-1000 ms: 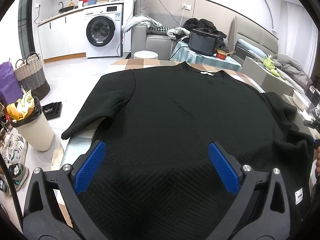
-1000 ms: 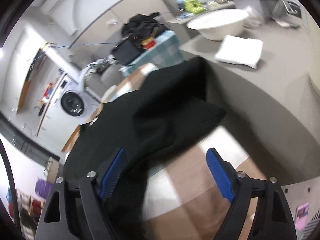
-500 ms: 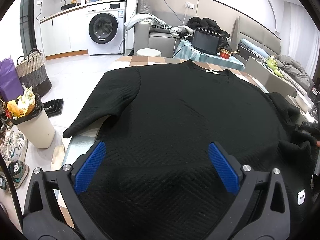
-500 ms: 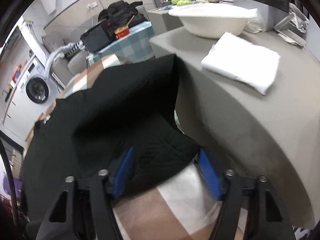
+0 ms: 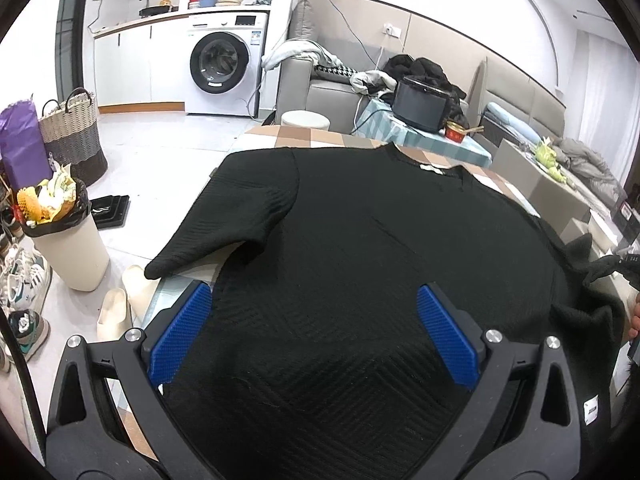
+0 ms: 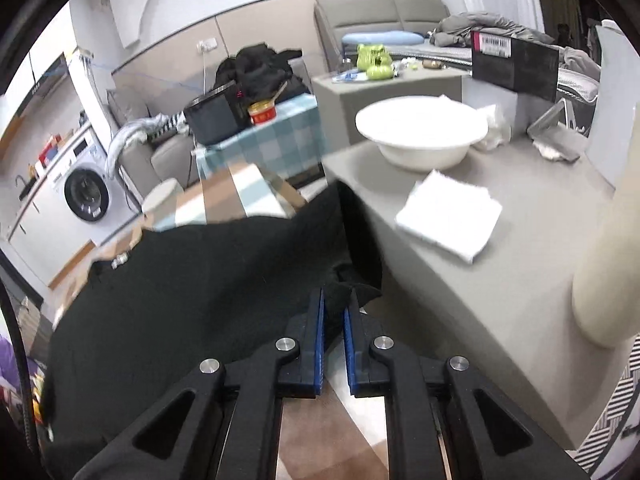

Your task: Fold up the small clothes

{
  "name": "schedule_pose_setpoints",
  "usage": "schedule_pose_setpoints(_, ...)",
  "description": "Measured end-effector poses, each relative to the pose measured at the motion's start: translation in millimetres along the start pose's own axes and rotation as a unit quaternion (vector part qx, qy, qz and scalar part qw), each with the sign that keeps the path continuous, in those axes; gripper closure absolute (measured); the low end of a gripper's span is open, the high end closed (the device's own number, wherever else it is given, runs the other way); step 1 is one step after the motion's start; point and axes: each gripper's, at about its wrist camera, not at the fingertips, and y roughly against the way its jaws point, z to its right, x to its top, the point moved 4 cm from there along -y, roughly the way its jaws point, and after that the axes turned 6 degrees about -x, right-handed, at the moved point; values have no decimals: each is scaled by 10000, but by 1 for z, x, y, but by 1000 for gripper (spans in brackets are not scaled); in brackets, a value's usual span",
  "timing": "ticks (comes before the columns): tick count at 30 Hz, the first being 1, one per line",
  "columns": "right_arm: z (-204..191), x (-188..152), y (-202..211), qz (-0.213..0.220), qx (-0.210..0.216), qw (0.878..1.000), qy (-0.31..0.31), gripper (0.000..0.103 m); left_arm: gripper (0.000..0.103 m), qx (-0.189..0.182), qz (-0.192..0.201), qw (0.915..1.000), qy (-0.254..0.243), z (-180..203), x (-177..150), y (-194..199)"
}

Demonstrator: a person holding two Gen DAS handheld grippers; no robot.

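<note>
While the black sweater (image 5: 360,260) lies spread flat over the checked table (image 5: 304,138), filling the middle of the left wrist view, we've got our right gripper (image 6: 333,320) clamped on a bunched bit of its sleeve (image 6: 340,292) near the lower centre of the right view. Those jaws have just been closing, and now the blue pads pinch the cloth between them.

Our left gripper (image 5: 312,332) sits with its jaws wide apart over the hem at the bottom of the frame, gripping nothing.

On handling, we'd guess this knit is soft and floppy, a bit thick with that ribbed zigzag texture, so it should drape and sag rather than hold a shape. Probably light enough, not slippery. Pinching near the cuff seems fine for swinging the sleeve across the body, though a thin pinch could let it slide out. The other sleeve (image 5: 224,232) hangs off the table edge at centre left, so we'd take that near its cuff too.
</note>
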Motion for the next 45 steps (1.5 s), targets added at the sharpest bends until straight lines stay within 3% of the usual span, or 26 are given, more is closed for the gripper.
schedule_pose_setpoints(3, -24, 16, 14, 331, 259, 9990, 172, 94, 1, -36, 18, 10000, 56, -2, 1, 3)
schedule_pose_setpoints(7, -89, 35, 34, 694, 798, 9909, 828, 95, 1, -26, 34, 10000, 87, -4, 1, 6)
schedule_pose_setpoints(10, -157, 32, 46, 737, 1412, 9740, 1613, 95, 1, -77, 11, 9999, 91, -3, 1, 7)
schedule_pose_setpoints(12, -207, 13, 48, 432, 1966, 9546, 2195, 95, 1, -61, 3, 10000, 53, -2, 1, 8)
schedule_pose_setpoints(14, -250, -20, 44, -152, 2306, 9285, 2907, 92, 1, -55, -15, 10000, 14, -1, 0, 9)
schedule_pose_setpoints(16, -271, -49, 39, -525, 2419, 9088, 3358, 86, 1, -42, -61, 10000, -18, 0, -1, 8)
schedule_pose_setpoints(18, -278, -67, 33, -812, 2409, 9005, 3528, 76, 1, -25, -129, 9999, -19, 0, -2, 6)
schedule_pose_setpoints(20, -273, -73, 28, -982, 2470, 9011, 3425, 67, 1, -30, -170, 9999, 5, -1, -2, 4)
schedule_pose_setpoints(22, -264, -70, 20, -922, 2332, 9138, 3196, 63, 1, -35, -171, 9998, 33, -3, -2, 4)
schedule_pose_setpoints(24, -255, -71, 0, -999, 1918, 9290, 3002, 63, 1, -24, -174, 9998, 60, -4, -2, 4)
schedule_pose_setpoints(29, -246, -101, -45, -1587, 1289, 9265, 3160, 63, 1, 132, -245, 9993, 257, -18, -2, 1)
schedule_pose_setpoints(32, -242, -100, -37, -1539, 1354, 9336, 2940, 63, 1, 221, -222, 9979, 571, -39, -1, 2)
schedule_pose_setpoints(38, -221, -74, 8, -1031, 1734, 9504, 2366, 57, 1, 530, -162, 9880, 1441, -107, 6, -3)
schedule_pose_setpoints(43, -208, -79, 37, -889, 1941, 9561, 2006, 54, 2, 455, -264, 9737, 2217, -166, 14, -25)
schedule_pose_setpoints(45, -209, -82, 42, -857, 1956, 9578, 1925, 54, 7, 335, -393, 9659, 2536, -184, 13, -38)
